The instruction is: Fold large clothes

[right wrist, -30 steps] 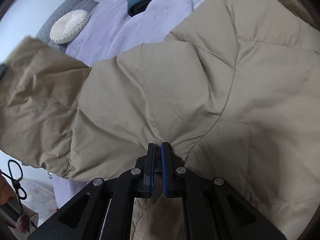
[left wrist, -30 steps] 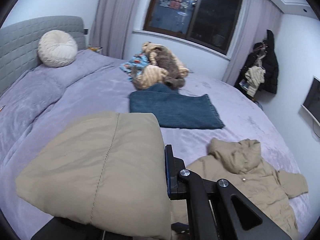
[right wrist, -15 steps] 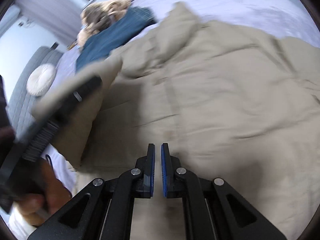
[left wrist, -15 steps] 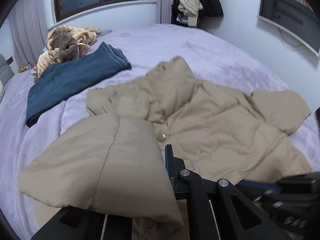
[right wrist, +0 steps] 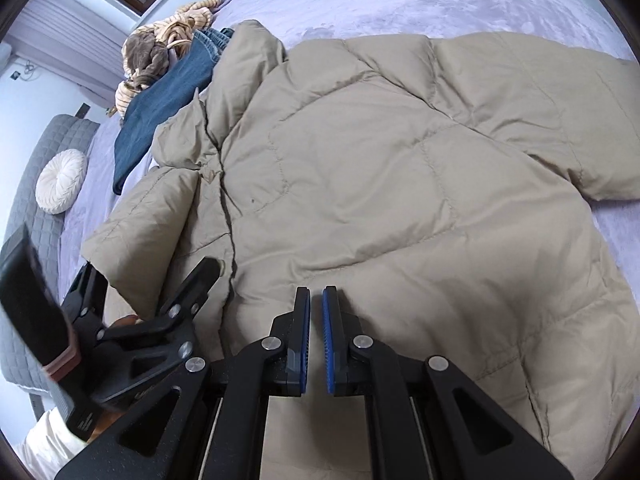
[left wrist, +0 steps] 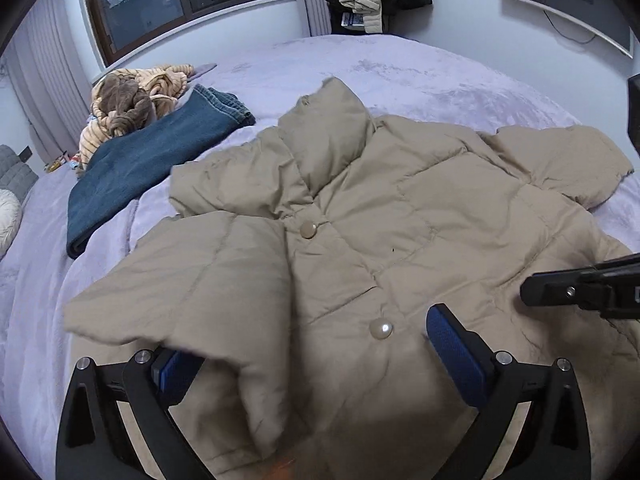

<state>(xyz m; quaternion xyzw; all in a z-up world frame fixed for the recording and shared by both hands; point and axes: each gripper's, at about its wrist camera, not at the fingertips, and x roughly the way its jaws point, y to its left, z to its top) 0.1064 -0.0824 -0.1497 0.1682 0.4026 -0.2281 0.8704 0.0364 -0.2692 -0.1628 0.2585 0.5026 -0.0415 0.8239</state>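
Beige quilted puffer jacket (left wrist: 384,216) spread front-up on lilac plush bed cover (left wrist: 400,68), collar far, unfolded right sleeve (left wrist: 560,160) far right, nearer to narrow, empty right gripper (right wrist: 316,320); left gripper (left wrist: 304,344) wide over folded-in left sleeve (left wrist: 180,280).

Matt quilted beige puffer jacket (left wrist: 400,216) with glossy pearly snap buttons (left wrist: 381,328); plush lilac bed cover (left wrist: 420,76); coarse blue denim jeans (left wrist: 152,160).
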